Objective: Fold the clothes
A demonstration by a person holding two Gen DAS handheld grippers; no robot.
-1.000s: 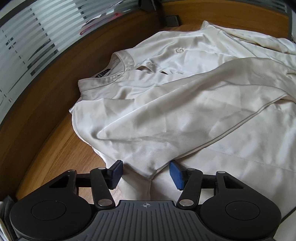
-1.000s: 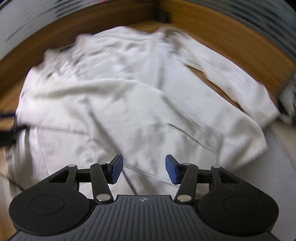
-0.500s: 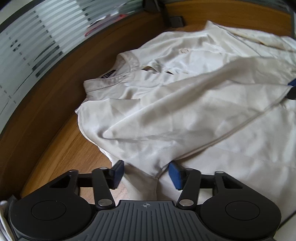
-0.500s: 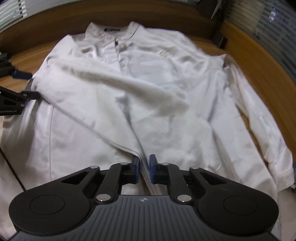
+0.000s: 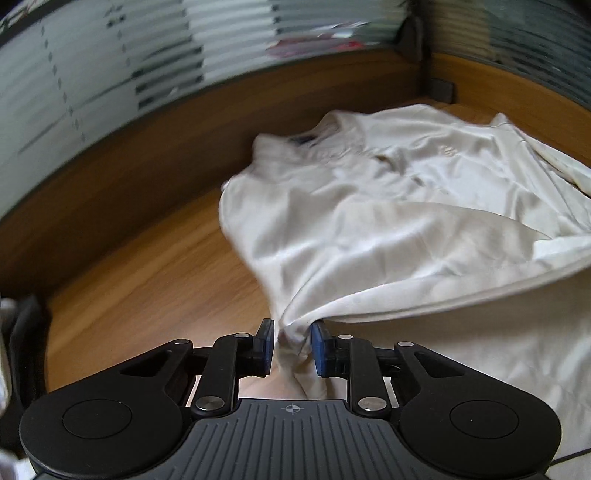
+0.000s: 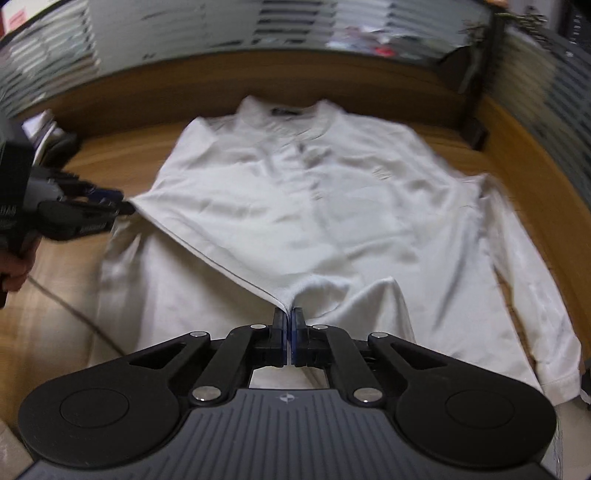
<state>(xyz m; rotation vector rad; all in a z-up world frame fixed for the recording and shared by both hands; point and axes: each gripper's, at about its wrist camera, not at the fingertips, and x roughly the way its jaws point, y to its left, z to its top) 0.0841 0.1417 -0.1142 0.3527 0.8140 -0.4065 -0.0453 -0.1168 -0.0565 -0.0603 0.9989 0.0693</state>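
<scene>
My left gripper (image 5: 291,345) has a bunched fold of the cream long-sleeved collared shirt (image 5: 388,236) between its blue pads (image 5: 266,341), and the jaws are closing on it; the cloth fills the gap and both pads press against it. From that pinch the fabric rises ahead and to the right of the tool in a taut ridge, lifted off the wooden tabletop (image 5: 155,280), which lies bare to the left of the tool.

My right gripper (image 6: 289,341) is clenched tight on the shirt's (image 6: 321,206) hem edge, its two pads nearly touching with only the thin seam between them. A straight, tensioned edge of cloth runs from this pinch away to the upper left, ending at the left gripper (image 6: 123,208), which a hand (image 6: 13,269) holds at the left rim of this view.

Ahead of the right tool the shirt lies spread on the tabletop (image 6: 55,295), collar at the far end next to the low wooden wall (image 6: 184,81). One sleeve runs down the right side, its cuff lying to the right of the tool. Beyond the wall stands striped frosted glass (image 6: 184,29). Both views are blurred.
</scene>
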